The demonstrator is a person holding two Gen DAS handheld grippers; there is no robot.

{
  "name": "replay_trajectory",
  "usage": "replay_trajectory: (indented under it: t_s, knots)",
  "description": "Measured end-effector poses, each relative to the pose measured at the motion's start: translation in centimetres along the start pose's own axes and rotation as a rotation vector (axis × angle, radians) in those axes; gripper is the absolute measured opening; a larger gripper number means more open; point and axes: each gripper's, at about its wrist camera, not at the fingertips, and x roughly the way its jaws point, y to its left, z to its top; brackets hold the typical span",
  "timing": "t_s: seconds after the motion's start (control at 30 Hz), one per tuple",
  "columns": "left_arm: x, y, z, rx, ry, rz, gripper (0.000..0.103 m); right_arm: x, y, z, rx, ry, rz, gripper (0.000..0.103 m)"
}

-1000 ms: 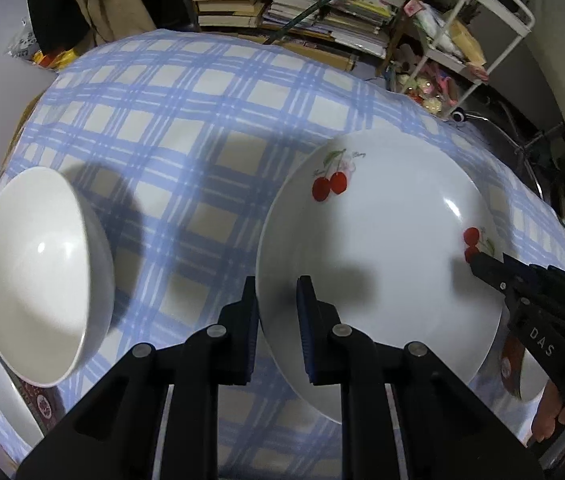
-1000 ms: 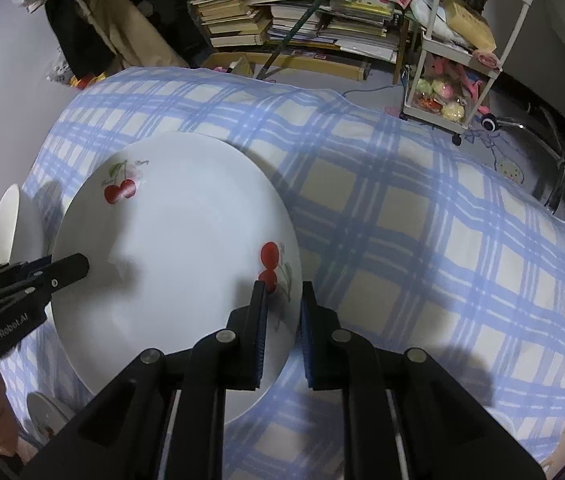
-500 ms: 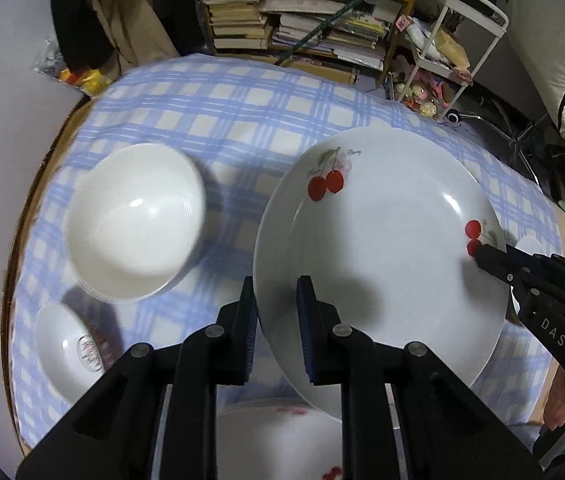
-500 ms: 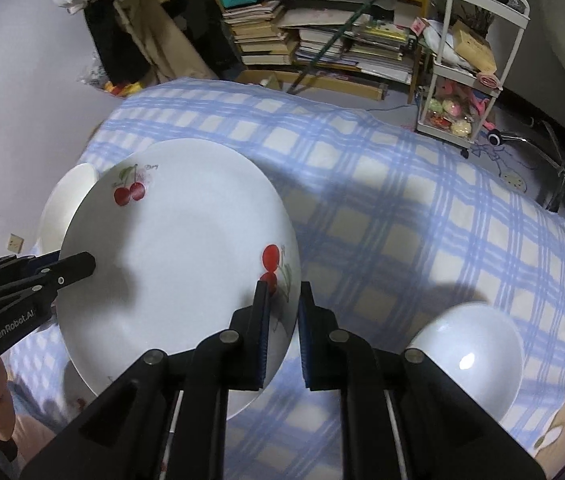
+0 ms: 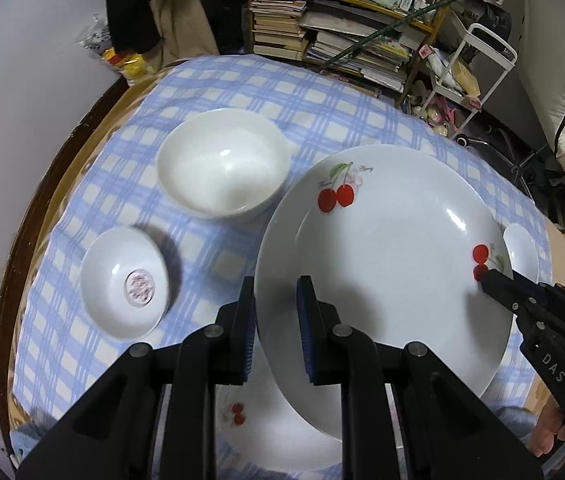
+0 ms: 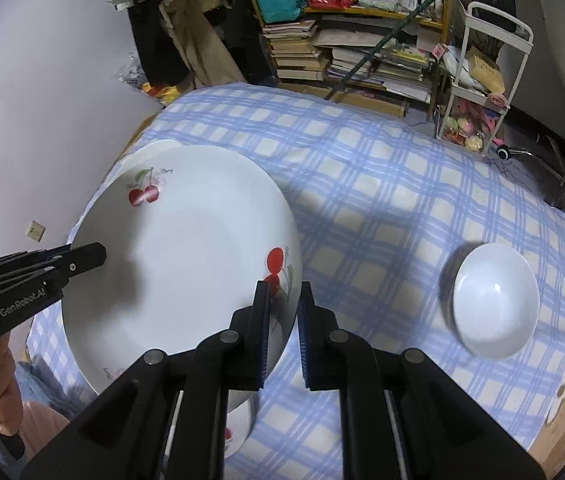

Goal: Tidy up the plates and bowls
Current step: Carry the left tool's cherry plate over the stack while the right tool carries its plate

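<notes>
A large white cherry plate (image 5: 386, 264) is held in the air above the table by both grippers. My left gripper (image 5: 276, 328) is shut on its near left rim. My right gripper (image 6: 284, 328) is shut on its right rim by the red cherries; the plate also shows in the right wrist view (image 6: 186, 264). A second cherry plate (image 5: 242, 416) lies on the table under it, mostly hidden. A large white bowl (image 5: 222, 164) and a small patterned bowl (image 5: 126, 280) sit to the left. A small white bowl (image 6: 494, 300) sits on the right.
The round table has a blue checked cloth (image 6: 362, 160) and a dark wooden rim (image 5: 18, 248). Behind it stand book stacks (image 5: 346, 48) and a white trolley (image 6: 478, 76). A wall is close on the left.
Both grippers have lifted the cherry plate higher and pulled it back toward the near edge. The bowls and the second cherry plate have come into view below.
</notes>
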Motion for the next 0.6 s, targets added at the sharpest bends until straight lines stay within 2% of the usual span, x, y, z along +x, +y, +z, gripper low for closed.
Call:
replay_trajectory:
  t_s: [0.33,0.43,0.53,0.6]
  knots:
    - [-1.2,2.7,-5.3,-0.002,0.009,-0.020,0.019,-0.9,3.3,-4.2,-0.004,-0.004,-0.005,0.015]
    - [-0.5,3.3,-6.8,-0.006,0.025,-0.021,0.019,-0.8,3.7,-5.5,-0.007,0.002,0.003,0.015]
    - [0.6,4.4,-8.2,-0.048,0.046,-0.043,0.021,-0.6,4.7,-6.8,-0.062,-0.006,-0.013,0.014]
    - [1.6,5.2,-9.2,-0.066,0.065,-0.050,0.021,0.0,4.7,-7.7,-0.043,0.001,0.011,0.015]
